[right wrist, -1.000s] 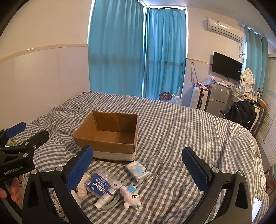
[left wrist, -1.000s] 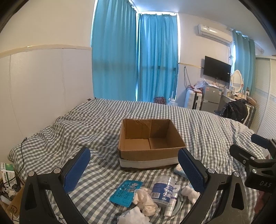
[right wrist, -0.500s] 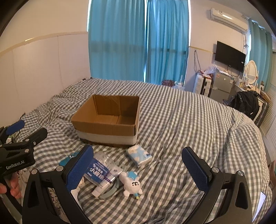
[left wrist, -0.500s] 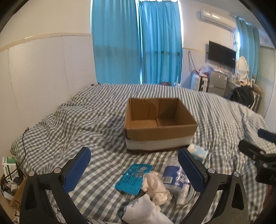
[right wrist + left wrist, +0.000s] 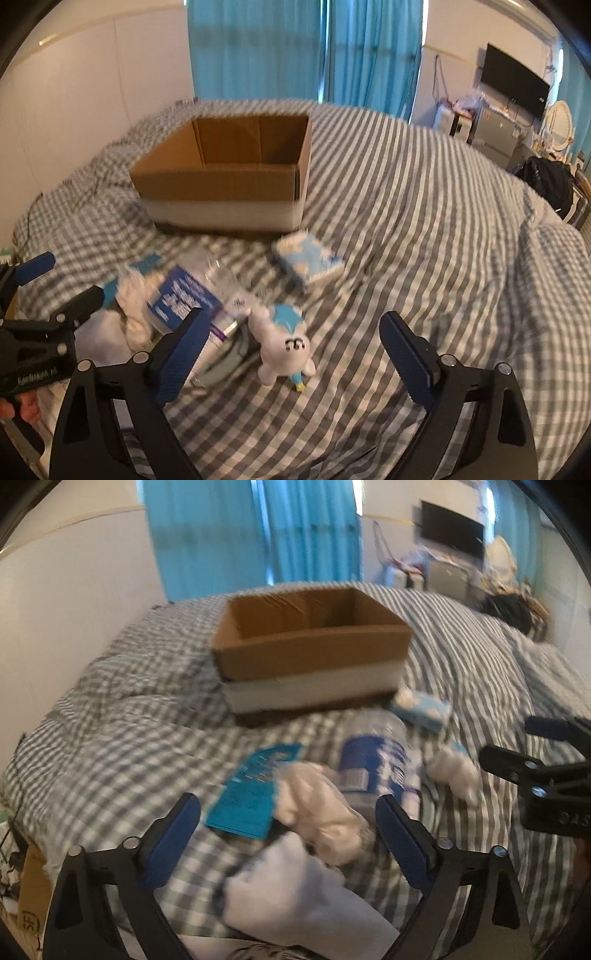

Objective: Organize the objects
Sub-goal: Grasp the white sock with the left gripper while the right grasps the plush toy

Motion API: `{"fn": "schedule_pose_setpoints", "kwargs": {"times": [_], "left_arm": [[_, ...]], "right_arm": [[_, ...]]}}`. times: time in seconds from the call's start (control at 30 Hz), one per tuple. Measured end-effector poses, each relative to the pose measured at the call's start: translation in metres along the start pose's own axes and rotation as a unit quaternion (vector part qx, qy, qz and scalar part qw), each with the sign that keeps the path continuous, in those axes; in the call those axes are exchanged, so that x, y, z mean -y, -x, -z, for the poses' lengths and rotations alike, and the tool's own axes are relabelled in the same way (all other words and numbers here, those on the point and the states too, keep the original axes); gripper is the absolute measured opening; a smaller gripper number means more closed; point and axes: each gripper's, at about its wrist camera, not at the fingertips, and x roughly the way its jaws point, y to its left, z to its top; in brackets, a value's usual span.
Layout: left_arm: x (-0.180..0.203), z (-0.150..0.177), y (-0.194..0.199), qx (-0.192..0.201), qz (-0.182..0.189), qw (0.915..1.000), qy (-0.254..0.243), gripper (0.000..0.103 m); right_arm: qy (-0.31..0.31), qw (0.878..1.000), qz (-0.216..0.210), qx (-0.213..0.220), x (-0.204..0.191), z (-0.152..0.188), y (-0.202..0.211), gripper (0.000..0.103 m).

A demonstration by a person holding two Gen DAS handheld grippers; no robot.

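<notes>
an open brown cardboard box with a white band round its base (image 5: 312, 653) (image 5: 225, 181) was seen resting on a grey-and-white checked bedspread (image 5: 122, 716) (image 5: 424, 229). nothing could be seen inside the visible part of it. a loose pile of small items was laid just in front of the box: a teal flat packet (image 5: 255, 794), a crumpled white cloth (image 5: 321, 812) (image 5: 138, 299), a clear plastic bottle with a blue label (image 5: 373, 760) (image 5: 192, 295), a blue-and-white tissue pack (image 5: 421, 705) (image 5: 308, 260) nearest the box, and a small white plush toy with a blue top (image 5: 282, 339) (image 5: 454, 771). a larger white folded cloth (image 5: 299, 890) was seen closest to the left camera. the bottle, cloth and packet were overlapped or touching; exact stacking was blurred.

the left gripper (image 5: 288, 834) (image 5: 61, 288) was held wide open above the cloth and packet, nothing gripped. the right gripper (image 5: 290, 354) (image 5: 517, 742) was held wide open too, the plush toy framed between its fingers in the right view, nothing gripped; contact could not be told.

blue curtains (image 5: 295, 48) and a wall-mounted black tv (image 5: 515, 79) were noted behind the bed.
</notes>
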Motion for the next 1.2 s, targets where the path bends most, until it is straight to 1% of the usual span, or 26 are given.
{"fn": "schedule_pose_setpoints", "kwargs": {"times": [0.07,0.13,0.17,0.2,0.23,0.3,0.4,0.47,0.53,0.6,0.63,0.67,0.73,0.9,1.03,1.1,1.2], "left_arm": [[0.005,0.001,-0.007,-0.012,0.006,0.9999,-0.01,0.082],[0.009,0.005,-0.018,-0.026,0.017,0.9994,-0.014,0.075],[0.011,0.006,-0.024,-0.033,0.02,0.9991,-0.016,0.07],[0.013,0.007,-0.03,-0.04,0.021,0.9988,-0.019,0.061],[0.013,0.008,-0.035,-0.046,0.02,0.9985,-0.022,0.057],[0.014,0.007,-0.043,-0.055,0.019,0.9979,-0.027,0.04],[0.012,0.005,-0.049,-0.057,0.025,0.9976,-0.029,0.029],[0.008,0.003,-0.049,-0.056,0.031,0.9977,-0.024,0.022],[0.001,0.001,-0.047,-0.055,0.042,0.9975,-0.011,0.022],[-0.002,0.0,-0.043,-0.053,0.047,0.9975,-0.004,0.018],[-0.003,-0.001,-0.041,-0.05,0.046,0.9977,-0.004,0.017],[-0.003,-0.001,-0.038,-0.046,0.048,0.9978,-0.003,0.016],[-0.007,-0.001,-0.029,-0.039,0.056,0.9977,0.004,0.014],[-0.013,-0.003,-0.003,-0.011,0.062,0.9979,0.013,0.011],[-0.017,-0.006,0.019,0.014,0.068,0.9974,0.019,0.011],[-0.018,-0.009,0.028,0.025,0.068,0.9972,0.02,0.011],[-0.022,-0.02,0.039,0.044,0.069,0.9964,0.023,0.011]], "right_arm": [[0.0,1.0,-0.003,-0.013,0.001,0.004,-0.012,0.091],[-0.001,1.0,-0.006,-0.028,0.002,0.007,-0.023,0.09],[-0.001,0.999,-0.008,-0.034,0.002,0.008,-0.028,0.089],[-0.001,0.999,-0.01,-0.04,0.002,0.01,-0.034,0.089],[-0.001,0.999,-0.012,-0.05,0.003,0.012,-0.041,0.087],[-0.003,0.998,-0.017,-0.064,0.004,0.015,-0.051,0.084],[-0.005,0.996,-0.027,-0.081,0.004,0.019,-0.064,0.077],[-0.004,0.995,-0.034,-0.092,0.004,0.02,-0.071,0.069],[-0.005,0.994,-0.042,-0.097,0.004,0.022,-0.074,0.065],[-0.005,0.994,-0.05,-0.096,0.004,0.022,-0.073,0.062],[-0.004,0.994,-0.053,-0.096,0.003,0.022,-0.072,0.058],[-0.002,0.994,-0.054,-0.096,0.001,0.022,-0.071,0.051],[0.007,0.995,-0.043,-0.093,-0.001,0.023,-0.066,0.045],[0.013,0.997,-0.045,-0.065,-0.005,0.024,-0.044,0.044],[0.015,0.998,-0.041,-0.034,-0.005,0.02,-0.016,0.044],[0.018,0.999,-0.038,-0.015,-0.006,0.016,0.002,0.044],[0.027,0.999,-0.036,0.013,-0.013,-0.001,0.023,0.044]]}}
